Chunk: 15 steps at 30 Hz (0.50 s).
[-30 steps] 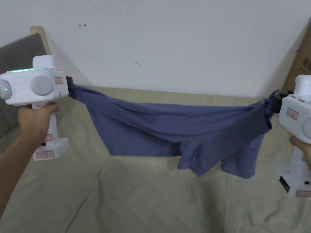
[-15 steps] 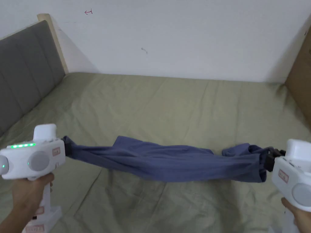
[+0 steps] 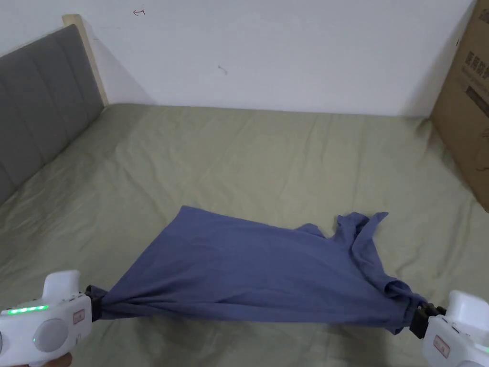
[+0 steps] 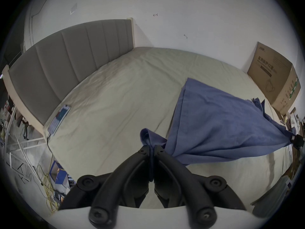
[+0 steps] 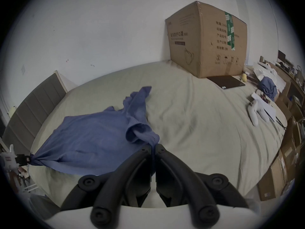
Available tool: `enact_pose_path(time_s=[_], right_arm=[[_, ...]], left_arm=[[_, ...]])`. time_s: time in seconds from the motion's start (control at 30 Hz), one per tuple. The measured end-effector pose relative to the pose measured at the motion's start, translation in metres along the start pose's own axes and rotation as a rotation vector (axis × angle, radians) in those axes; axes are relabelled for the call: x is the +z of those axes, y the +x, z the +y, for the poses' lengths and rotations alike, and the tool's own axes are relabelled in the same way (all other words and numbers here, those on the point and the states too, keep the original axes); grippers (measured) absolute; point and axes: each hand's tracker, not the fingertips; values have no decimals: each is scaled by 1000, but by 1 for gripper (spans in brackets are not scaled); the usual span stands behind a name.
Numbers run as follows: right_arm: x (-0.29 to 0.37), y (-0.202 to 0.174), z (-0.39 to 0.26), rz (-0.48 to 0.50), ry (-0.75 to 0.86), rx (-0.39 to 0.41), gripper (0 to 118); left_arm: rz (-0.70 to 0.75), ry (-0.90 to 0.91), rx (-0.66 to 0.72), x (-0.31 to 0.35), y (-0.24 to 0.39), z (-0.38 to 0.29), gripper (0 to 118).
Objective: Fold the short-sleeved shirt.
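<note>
A blue short-sleeved shirt is stretched between both grippers low over the olive bed sheet, its far part lying on the sheet. My left gripper at the lower left is shut on one bunched corner; in the left gripper view the jaws pinch the cloth. At the lower right my right gripper is shut on the other end, near a sleeve. The right gripper view has its jaws closed on the fabric.
A grey headboard runs along the left and a white wall behind. A large cardboard box stands on the bed's right side. A phone lies near the headboard. White items and a dark flat pad lie beyond the box.
Both grippers came down and toward me, still holding the shirt. It hung in the air one second ago; now its far part lies spread on the sheet.
</note>
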Motion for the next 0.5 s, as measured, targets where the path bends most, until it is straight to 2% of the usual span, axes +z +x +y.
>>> enact_pose_path(time_s=[0.1,0.17,0.2,0.3,0.33,0.5], right_arm=[[8,8,-23,-33,-50,20,3],[8,14,-39,-45,-108,17,3],[7,17,-47,-50,-136,15,3],[3,23,-68,-68,-200,7,3],[1,23,-75,-79,-218,5,3],[-7,22,-88,-93,-279,-8,3]], left_arm=[[20,-34,-6,7,-4,-23,3],[34,-75,-12,4,0,-10,3],[37,-94,-12,4,-4,-31,3],[53,-152,-18,-6,-5,-23,3],[51,-160,0,-8,-9,-72,3],[76,-217,-20,-11,3,-77,3]])
